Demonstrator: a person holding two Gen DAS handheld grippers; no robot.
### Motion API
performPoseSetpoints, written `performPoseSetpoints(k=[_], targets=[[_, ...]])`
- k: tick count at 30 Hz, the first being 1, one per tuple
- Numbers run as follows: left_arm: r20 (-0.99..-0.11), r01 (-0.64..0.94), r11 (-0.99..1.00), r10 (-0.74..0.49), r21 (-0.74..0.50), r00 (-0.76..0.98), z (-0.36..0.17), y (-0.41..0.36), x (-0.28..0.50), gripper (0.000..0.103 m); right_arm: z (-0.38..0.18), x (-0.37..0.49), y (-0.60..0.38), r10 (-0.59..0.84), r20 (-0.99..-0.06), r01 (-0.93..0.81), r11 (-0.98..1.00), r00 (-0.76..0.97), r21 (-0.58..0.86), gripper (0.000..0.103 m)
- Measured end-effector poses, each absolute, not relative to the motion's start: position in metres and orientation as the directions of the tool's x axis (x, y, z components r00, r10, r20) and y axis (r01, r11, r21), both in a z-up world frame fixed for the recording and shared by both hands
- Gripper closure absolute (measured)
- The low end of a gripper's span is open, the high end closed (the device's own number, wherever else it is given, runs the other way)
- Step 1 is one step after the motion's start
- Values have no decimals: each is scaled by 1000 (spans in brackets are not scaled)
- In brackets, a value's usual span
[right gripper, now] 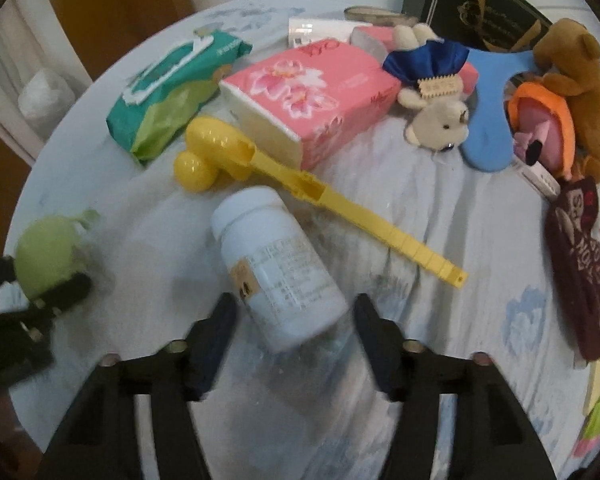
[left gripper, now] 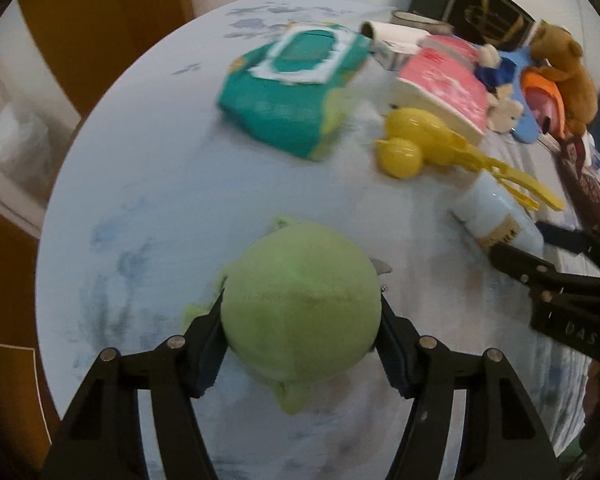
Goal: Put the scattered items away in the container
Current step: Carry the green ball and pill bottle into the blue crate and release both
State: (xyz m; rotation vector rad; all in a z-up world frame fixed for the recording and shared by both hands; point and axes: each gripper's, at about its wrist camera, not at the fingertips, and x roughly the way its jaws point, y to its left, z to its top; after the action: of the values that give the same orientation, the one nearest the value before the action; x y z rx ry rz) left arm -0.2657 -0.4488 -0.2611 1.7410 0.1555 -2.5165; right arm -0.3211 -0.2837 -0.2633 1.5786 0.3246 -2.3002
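While the green plush ball (left gripper: 300, 304) is clamped between both pads of the left gripper (left gripper: 302, 334) over the bench (left gripper: 148, 184), the white bottle (right gripper: 278, 268) lies on its side between the open fingers of the right gripper (right gripper: 296, 344), untouched, just beside the yellow scoop (right gripper: 300, 184). No container is identified.
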Motion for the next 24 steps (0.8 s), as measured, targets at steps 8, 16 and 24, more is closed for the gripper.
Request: performPoseSetpoints(k=[8, 16, 24], targets=[[-944, 153, -988, -42, -9, -328, -273, -426, -270, 38, -269, -334, -286, -200, -923, 461, -887, -328, 28, 43], [-933, 215, -977, -85, 9, -349, -258, -408, -264, 38, -263, -328, -279, -265, -915, 518, -852, -305, 74, 54], [-906, 178, -984, -89, 16, -414, -220, -386, -246, 38, -232, -311, -257, -308, -886, 512, -854, -347, 96, 57]])
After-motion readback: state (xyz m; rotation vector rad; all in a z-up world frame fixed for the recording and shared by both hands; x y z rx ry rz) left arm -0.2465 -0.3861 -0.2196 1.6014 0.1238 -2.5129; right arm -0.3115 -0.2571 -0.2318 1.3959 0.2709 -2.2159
